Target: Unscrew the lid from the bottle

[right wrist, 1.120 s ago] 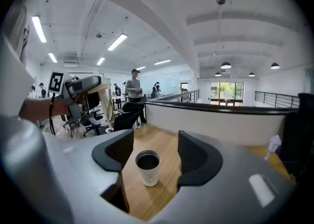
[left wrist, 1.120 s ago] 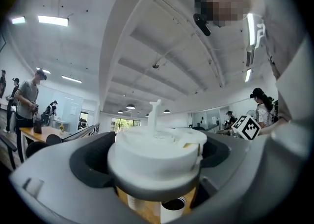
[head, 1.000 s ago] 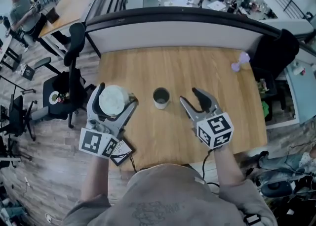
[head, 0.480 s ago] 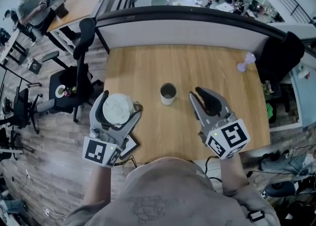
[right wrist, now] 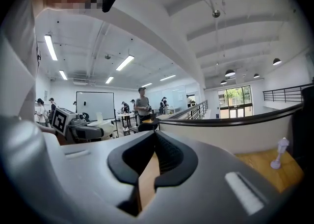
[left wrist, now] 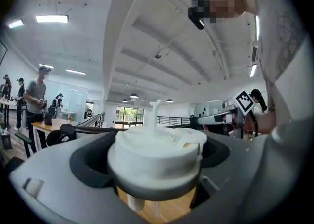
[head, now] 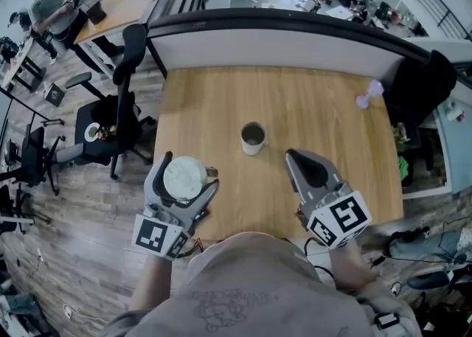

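The left gripper [head: 188, 169] has its jaws clenched on the bottle [head: 184, 178], which it holds upright over the near left corner of the counter [head: 295, 99]. In the left gripper view the jaws bite just under a wide flange. The white lid [left wrist: 156, 147] stands clear above it and appears to be in place. The right gripper [head: 295, 157] is off to the right, well apart from the bottle. Its jaws have just been closing and are now pressed together with nothing between them.

The step in hand is probably bringing the right gripper onto the lid, with no unscrewing begun. To do it well:

- The right jaws need to spread wider than the lid before they come in. They should then settle on its upper cylinder above the flange, clear of the left jaws.
- The pads should sit square on the lid's sides, so the turn runs about the bottle's own axis and the bottle is not levered over.
- The left grip should stay firm and steady against the twist.
- The lid should be lifted only once the thread lets go.

Because the bottle sits near the counter's edge, moving it inward would keep a slipped lid from falling to the floor. A small white cup [head: 252, 138] stands at mid-counter, far enough away not to interfere.
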### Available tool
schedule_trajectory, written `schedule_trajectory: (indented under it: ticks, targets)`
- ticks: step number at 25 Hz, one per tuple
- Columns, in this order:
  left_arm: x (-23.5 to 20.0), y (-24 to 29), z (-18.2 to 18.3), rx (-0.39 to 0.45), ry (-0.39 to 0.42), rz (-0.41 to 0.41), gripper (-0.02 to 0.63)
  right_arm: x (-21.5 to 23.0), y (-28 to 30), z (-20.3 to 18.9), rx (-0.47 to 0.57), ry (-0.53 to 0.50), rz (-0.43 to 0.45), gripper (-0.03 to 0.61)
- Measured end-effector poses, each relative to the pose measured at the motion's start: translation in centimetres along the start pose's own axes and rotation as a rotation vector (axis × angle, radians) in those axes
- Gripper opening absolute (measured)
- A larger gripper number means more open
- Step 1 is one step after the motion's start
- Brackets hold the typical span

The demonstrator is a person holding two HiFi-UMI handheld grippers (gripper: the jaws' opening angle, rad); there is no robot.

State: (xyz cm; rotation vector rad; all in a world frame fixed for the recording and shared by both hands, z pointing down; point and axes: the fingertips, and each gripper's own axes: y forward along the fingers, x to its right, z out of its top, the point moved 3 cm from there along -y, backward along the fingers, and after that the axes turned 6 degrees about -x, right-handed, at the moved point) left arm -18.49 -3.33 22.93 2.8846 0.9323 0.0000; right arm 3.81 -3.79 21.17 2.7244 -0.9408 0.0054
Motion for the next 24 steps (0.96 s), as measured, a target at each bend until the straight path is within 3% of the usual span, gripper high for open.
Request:
schedule_trajectory:
  ticks: [6,24]
  targets:
    - [0.7,0.2,-0.4,-0.013,0.016,0.002,0.488,-0.5,-0.1,-1.0,-0.047,-0.022,0.038,0.011]
    - [1.8,0.1,0.4,-0.004,0.029,-0.006,0.488,-1.0,-1.1,-1.7,-0.053,-0.031,0.077,0.011]
